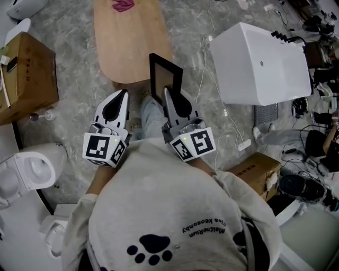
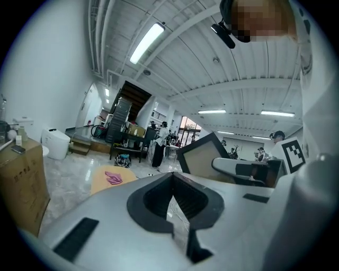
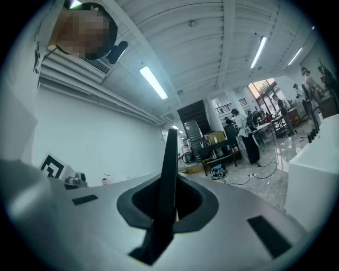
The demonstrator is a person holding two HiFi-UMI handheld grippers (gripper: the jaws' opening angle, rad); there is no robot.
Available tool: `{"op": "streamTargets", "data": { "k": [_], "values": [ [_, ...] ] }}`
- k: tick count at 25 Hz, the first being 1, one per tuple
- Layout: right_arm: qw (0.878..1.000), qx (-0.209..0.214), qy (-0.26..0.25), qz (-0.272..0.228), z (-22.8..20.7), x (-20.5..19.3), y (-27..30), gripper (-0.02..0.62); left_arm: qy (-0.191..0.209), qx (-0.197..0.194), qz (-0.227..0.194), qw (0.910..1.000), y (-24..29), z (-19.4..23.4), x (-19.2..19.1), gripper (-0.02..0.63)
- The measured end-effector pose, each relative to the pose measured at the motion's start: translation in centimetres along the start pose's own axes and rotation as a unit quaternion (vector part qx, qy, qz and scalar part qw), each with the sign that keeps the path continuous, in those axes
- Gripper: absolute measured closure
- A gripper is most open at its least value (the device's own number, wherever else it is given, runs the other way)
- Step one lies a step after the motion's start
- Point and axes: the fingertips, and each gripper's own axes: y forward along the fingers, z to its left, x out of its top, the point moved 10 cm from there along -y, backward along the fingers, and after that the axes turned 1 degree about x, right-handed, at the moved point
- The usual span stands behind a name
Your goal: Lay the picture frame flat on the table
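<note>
White-shelled right claw (image 1: 168, 93): jaws a little apart and pinched on the lower edge of the picture frame (image 1: 166, 78). In the right gripper view the frame (image 3: 169, 159) stands edge-on between the pads, a thin dark blade rising straight out of the claw.

Item held: black-bordered frame with a pale panel, upright. Its long axis runs up and away from me, along the line of the jaws. Its far end shows against the near rim of the table.

Left claw (image 1: 124, 93): jaws fully together, nothing between them. It is level with the right claw and just beside it, apart from the frame. From the left gripper view (image 2: 172, 197) the frame (image 2: 204, 154) shows to the right, tilted.

Destination: wooden table (image 1: 127, 53), straight ahead of both claws, long axis running away from me. The right claw is the one that carries; as I judge it, the frame must tip forward from upright to flat.

On the table: pink cloth (image 1: 123, 5) at the far end, well apart from the near end, which is bare.

Surroundings: white tub (image 1: 259, 63) to the right, cardboard box (image 1: 29, 74) and toilet (image 1: 32, 169) to the left, cables (image 1: 214, 100) on the floor. None lies between claw and table.
</note>
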Motion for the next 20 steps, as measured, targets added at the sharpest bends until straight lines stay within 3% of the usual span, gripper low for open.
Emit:
{"op": "streamTargets", "data": {
  "k": [20],
  "values": [
    [0.997, 0.067, 0.005, 0.046, -12.8, 2.9, 16.5, 0.557, -0.028, 0.059, 0.016, 0.9977, 16.2, 5.8, 4.2, 0.597]
  ]
}}
